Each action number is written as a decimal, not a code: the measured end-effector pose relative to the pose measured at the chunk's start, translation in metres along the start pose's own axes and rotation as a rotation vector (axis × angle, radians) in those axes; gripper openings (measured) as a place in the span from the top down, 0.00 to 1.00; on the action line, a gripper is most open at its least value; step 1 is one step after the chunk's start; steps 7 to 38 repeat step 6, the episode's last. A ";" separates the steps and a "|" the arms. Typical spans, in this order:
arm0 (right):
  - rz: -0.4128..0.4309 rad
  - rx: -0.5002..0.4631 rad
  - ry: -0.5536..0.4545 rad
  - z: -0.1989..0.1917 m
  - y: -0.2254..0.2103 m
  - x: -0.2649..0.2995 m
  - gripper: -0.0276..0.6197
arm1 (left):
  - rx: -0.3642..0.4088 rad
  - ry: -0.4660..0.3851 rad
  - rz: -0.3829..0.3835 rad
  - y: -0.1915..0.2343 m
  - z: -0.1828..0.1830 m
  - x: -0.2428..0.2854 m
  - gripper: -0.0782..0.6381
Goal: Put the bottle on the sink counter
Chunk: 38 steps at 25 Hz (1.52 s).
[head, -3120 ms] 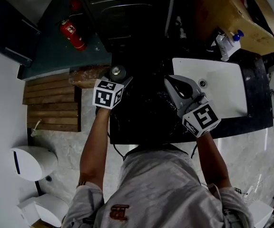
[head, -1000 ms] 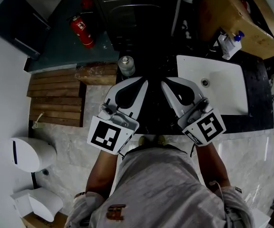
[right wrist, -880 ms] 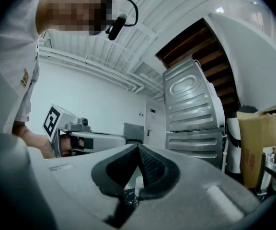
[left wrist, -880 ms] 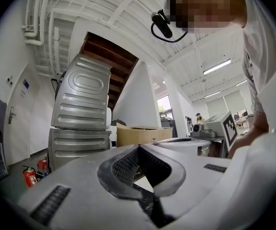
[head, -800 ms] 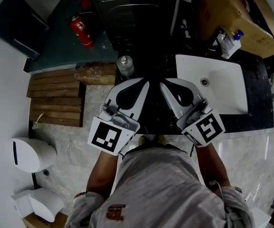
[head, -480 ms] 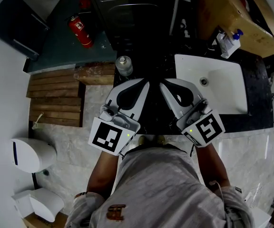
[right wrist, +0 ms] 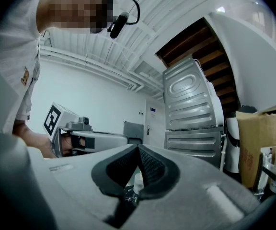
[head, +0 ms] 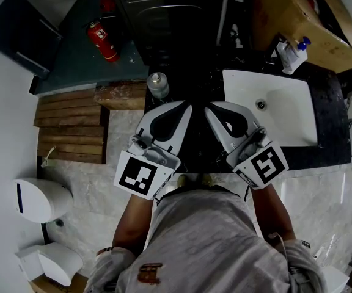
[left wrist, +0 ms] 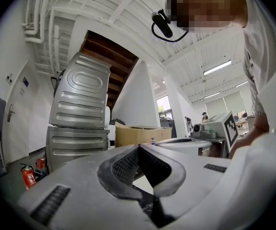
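Note:
A small clear bottle [head: 157,84] with a grey cap stands upright at the left end of the dark sink counter [head: 332,145]. Nothing touches it. My left gripper [head: 187,105] hovers nearer to me and to the right of the bottle, jaws shut and empty; its own view shows the pads [left wrist: 128,164] pressed tip to tip. My right gripper [head: 208,108] is alongside it, tips almost meeting the left one's, also shut with nothing held. In the right gripper view its jaws [right wrist: 139,150] are closed, and the left gripper [right wrist: 75,139] shows beside them.
A white sink basin [head: 280,112] is set into the counter on the right. Behind it, a cardboard box carries a blue-capped pump bottle [head: 291,52]. Stacked grey machines [head: 170,17] rise behind the counter. A red fire extinguisher [head: 99,40] and a wooden pallet [head: 69,127] lie left.
Three seconds ago the left gripper was right at the bottle; it has since drawn back toward me, leaving the bottle standing alone. Over the last second both grippers stay almost still.

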State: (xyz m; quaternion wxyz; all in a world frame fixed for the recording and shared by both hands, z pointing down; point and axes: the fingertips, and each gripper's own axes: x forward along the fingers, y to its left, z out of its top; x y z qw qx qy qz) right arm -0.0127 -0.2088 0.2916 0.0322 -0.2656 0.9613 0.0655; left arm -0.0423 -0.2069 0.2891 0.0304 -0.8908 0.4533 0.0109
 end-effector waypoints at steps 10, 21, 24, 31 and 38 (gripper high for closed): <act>0.000 0.001 0.002 0.001 0.001 0.000 0.96 | -0.004 0.001 0.001 0.000 0.001 -0.001 0.89; 0.000 0.001 0.002 0.001 0.001 0.000 0.96 | -0.004 0.001 0.001 0.000 0.001 -0.001 0.89; 0.000 0.001 0.002 0.001 0.001 0.000 0.96 | -0.004 0.001 0.001 0.000 0.001 -0.001 0.89; 0.000 0.001 0.002 0.001 0.001 0.000 0.96 | -0.004 0.001 0.001 0.000 0.001 -0.001 0.89; 0.000 0.001 0.002 0.001 0.001 0.000 0.96 | -0.004 0.001 0.001 0.000 0.001 -0.001 0.89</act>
